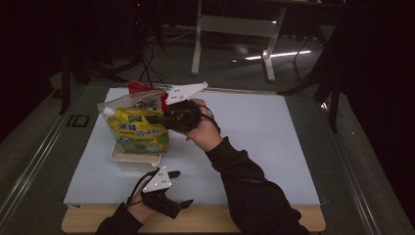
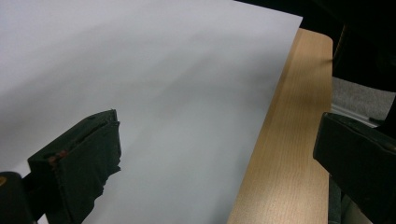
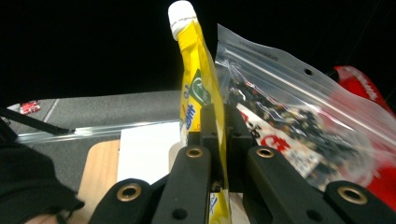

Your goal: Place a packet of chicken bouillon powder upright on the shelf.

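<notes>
1. Where the high view meets its bottom edge, the left gripper (image 1: 182,188) sits low over the near strip of the wooden table (image 1: 205,220), just at the front edge of the white sheet (image 1: 254,142). Its own view shows its jaws standing wide apart with only bare sheet and wood between them; it holds nothing.
2. A dark sleeve (image 1: 254,196) runs from the bottom edge up and left across the sheet to the right hand.
3. The right gripper (image 1: 155,119) is raised above the left-centre part of the sheet, pointing toward the left of the high view. In its own view the jaws are pressed together on the edge of the yellow spout pouch (image 3: 198,93), pinching the thin film between the pads. Grip is closed and firm on the pouch.
4. The yellow spout pouch (image 1: 139,132) stands upright in a shallow cream tray (image 1: 128,159), which rests on the sheet. Its white cap (image 3: 181,14) points up; in the high view the cap lies at the pouch's upper left corner.
5. Just behind the pouch, touching or nearly touching it, is a clear zip bag (image 3: 299,116) with dark contents and a printed label. Whether it also stands in the tray cannot be told.
6. Behind that, a red packet (image 3: 369,98) shows past the zip bag's far side.
7. Beyond the table: dark floor, a white frame stand (image 1: 235,34).
</notes>
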The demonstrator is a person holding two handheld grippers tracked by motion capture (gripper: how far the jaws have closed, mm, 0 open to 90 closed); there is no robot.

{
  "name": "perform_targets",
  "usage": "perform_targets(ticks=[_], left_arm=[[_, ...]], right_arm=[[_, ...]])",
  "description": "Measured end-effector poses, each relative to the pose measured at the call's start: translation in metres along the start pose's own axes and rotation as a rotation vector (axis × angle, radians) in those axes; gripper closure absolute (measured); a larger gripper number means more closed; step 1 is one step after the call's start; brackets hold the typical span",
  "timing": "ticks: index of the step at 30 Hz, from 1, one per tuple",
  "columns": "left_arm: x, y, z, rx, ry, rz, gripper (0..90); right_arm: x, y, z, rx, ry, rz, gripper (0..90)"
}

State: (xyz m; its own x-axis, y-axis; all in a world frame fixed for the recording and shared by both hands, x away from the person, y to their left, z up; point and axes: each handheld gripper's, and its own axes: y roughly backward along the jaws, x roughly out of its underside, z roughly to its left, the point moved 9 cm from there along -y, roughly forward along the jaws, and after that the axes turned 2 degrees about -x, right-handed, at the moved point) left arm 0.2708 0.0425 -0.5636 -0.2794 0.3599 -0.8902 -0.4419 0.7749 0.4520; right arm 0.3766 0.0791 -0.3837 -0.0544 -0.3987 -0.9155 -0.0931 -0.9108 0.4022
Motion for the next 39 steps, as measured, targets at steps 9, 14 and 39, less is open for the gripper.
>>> perform_targets(ticks=[9, 14, 39], left_arm=[[0.003, 0.002, 0.004, -0.011, 0.01, -0.001, 1.9], [0.003, 0.002, 0.006, -0.015, 0.014, -0.003, 2.0], [0.004, 0.001, 0.007, -0.017, 0.024, -0.001, 2.0]], right_arm=[[0.007, -0.038, 0.003, -0.059, -0.032, -0.028, 89.8], [0.014, -0.048, 0.006, -0.079, -0.045, -0.023, 89.8], [0.072, -0.038, 0.004, -0.065, -0.095, 0.064, 60.2]])
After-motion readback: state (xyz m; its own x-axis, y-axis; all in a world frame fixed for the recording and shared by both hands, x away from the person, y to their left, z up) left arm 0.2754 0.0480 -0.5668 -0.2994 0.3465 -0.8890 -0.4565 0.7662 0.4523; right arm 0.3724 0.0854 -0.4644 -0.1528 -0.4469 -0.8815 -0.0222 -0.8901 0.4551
